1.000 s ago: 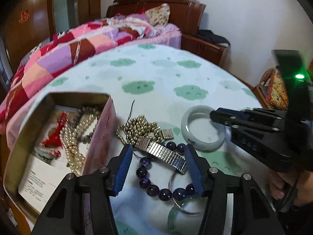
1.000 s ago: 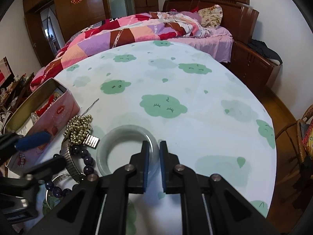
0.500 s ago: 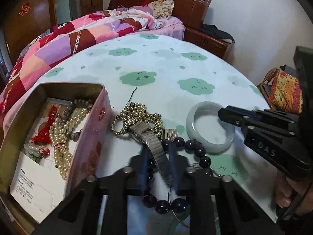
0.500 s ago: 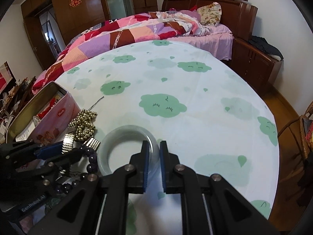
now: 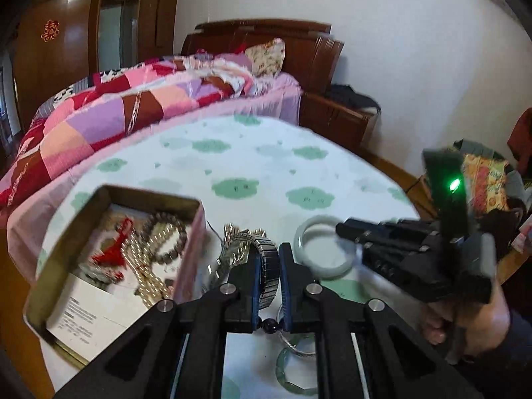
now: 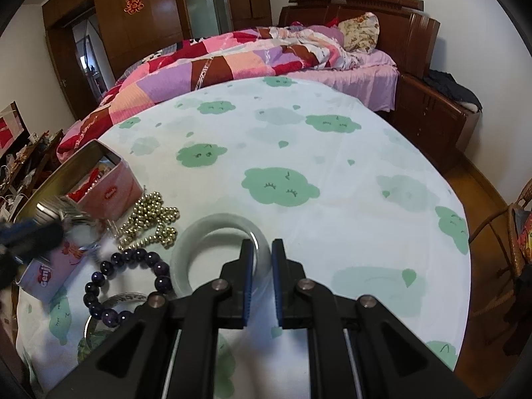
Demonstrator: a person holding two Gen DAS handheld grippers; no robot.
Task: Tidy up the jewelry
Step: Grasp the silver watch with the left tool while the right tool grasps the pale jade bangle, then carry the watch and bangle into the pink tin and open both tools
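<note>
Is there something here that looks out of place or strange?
Nothing looks damaged or spilled. The loose pieces are only untidy: the gold bead strand and purple bead bracelet lie tangled beside the open tin. The left tool holds the metal watch band, which hangs bent over between its pads.

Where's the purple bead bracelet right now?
In the right wrist view the purple bead bracelet lies on the tablecloth at lower left, between the gold bead strand and the pale jade bangle.

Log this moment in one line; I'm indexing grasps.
left gripper: shut on metal watch band, lifted | right gripper: shut on pale bangle | tin: open
</note>
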